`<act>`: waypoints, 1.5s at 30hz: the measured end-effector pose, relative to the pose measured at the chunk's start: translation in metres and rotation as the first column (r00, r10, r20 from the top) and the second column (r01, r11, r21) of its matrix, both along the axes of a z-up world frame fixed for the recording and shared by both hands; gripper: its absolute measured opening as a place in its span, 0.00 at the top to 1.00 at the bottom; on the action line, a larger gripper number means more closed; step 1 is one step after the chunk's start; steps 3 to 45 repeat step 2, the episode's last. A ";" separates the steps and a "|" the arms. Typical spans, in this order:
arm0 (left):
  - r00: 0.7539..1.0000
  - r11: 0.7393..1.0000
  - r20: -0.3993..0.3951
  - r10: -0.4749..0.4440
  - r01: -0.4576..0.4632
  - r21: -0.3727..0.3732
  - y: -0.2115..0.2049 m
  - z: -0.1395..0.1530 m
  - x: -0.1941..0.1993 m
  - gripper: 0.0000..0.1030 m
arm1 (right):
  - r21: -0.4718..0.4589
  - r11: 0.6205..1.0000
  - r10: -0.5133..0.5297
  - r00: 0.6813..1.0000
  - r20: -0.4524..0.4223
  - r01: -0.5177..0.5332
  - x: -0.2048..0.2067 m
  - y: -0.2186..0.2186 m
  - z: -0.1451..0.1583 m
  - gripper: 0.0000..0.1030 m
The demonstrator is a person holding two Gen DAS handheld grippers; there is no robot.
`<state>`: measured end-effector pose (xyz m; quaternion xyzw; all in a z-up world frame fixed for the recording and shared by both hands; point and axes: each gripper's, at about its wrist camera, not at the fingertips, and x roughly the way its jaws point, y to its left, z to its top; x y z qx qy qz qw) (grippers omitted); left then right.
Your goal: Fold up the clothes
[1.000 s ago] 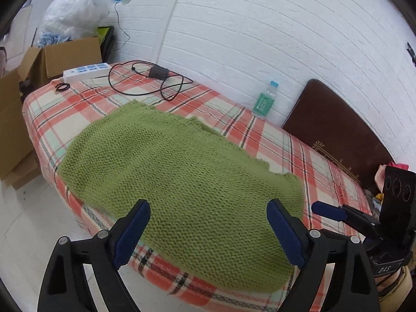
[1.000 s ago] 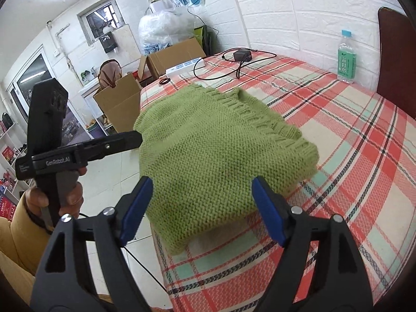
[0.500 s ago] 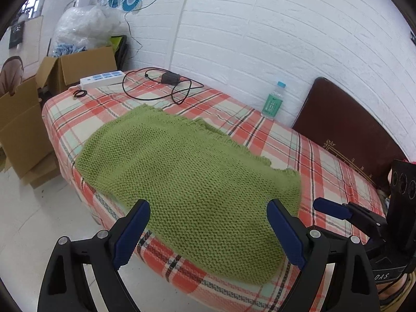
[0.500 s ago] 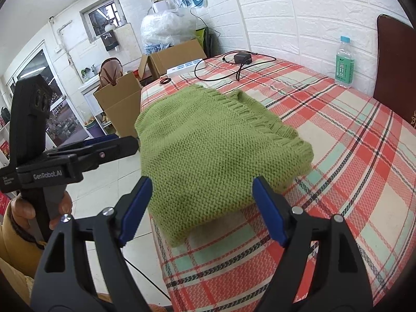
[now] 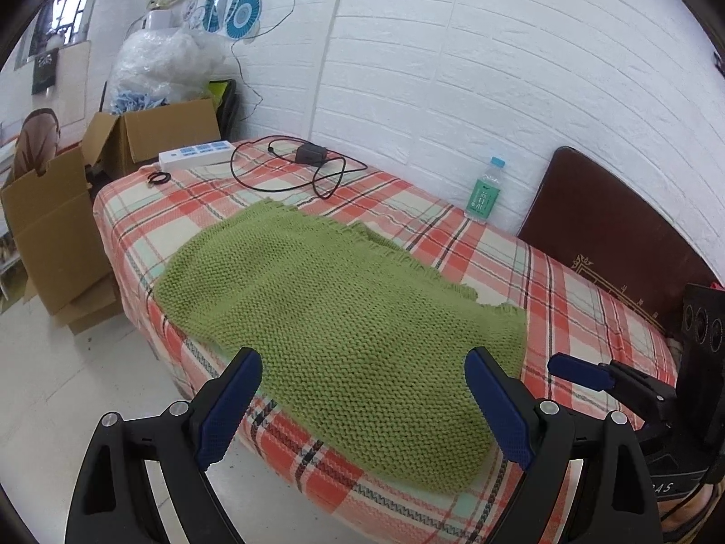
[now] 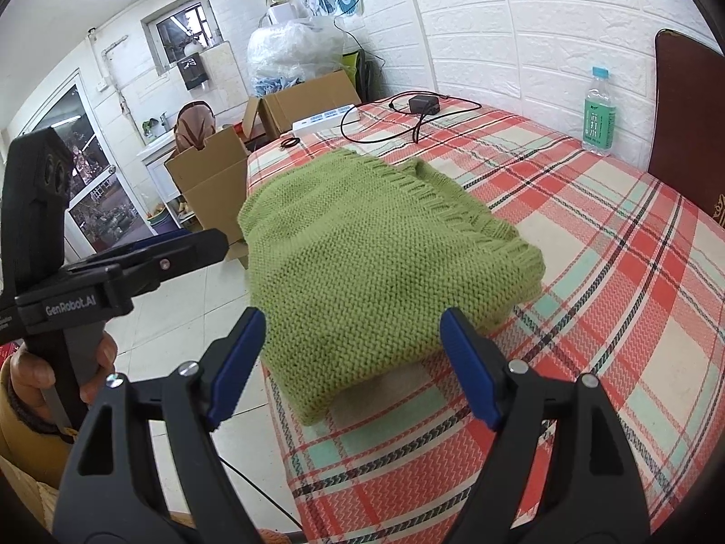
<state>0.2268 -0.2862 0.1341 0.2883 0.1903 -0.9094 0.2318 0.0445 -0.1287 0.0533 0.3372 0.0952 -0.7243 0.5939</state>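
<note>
The green knitted sweater (image 5: 344, 331) lies folded into a long rectangle ahead of the left gripper (image 5: 362, 412) and right gripper (image 6: 353, 362); both hang released and empty, so further folds probably remain.

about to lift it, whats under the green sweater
The green sweater lies on the plaid bedcover, its near edge at the bed's edge. Only that cover shows around it; whatever lies beneath the knit is hidden.
</note>
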 end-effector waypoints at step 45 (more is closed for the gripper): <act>1.000 1.000 0.007 -0.013 0.013 -0.013 0.005 0.000 -0.001 0.10 | -0.003 1.000 -0.002 1.000 0.005 0.002 -0.001 0.000 0.000 0.22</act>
